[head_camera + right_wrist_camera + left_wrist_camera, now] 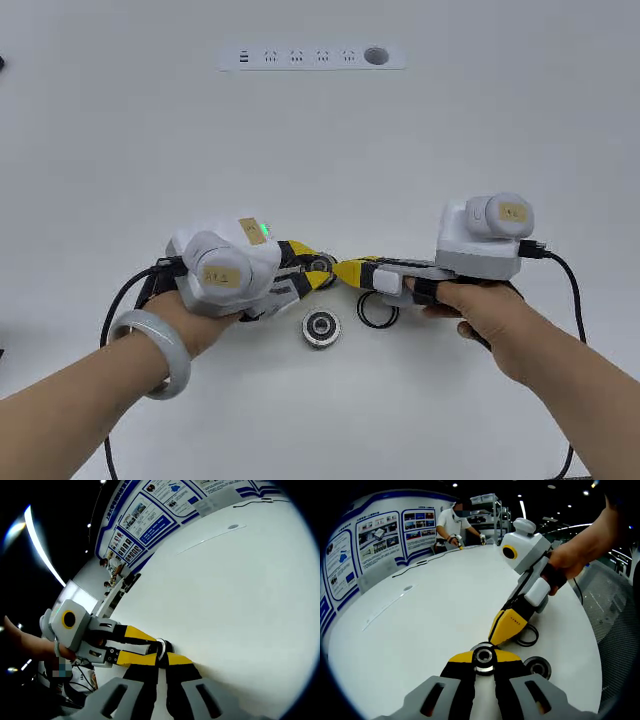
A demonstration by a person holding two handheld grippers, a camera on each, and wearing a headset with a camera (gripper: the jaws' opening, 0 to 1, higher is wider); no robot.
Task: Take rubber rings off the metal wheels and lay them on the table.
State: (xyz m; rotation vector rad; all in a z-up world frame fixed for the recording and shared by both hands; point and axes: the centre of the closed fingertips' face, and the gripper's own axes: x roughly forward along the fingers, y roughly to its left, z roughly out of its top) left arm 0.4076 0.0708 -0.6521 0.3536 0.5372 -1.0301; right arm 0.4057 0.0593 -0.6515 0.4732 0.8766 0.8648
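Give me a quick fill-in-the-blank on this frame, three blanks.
The left gripper's tongs are ____ on a metal wheel.
A loose rubber ring lies on the ____ under the right gripper.
Exactly ____ spare wheel lies beside that ring, not touching it.
Missing: shut; table; one.

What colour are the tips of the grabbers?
Yellow. The left gripper's fingertips, shut on a metal wheel, show it best in the left gripper view.

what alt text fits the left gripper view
The left gripper clamps a metal wheel while the right gripper touches its rim. A second wheel and a loose rubber ring lie on the white table.
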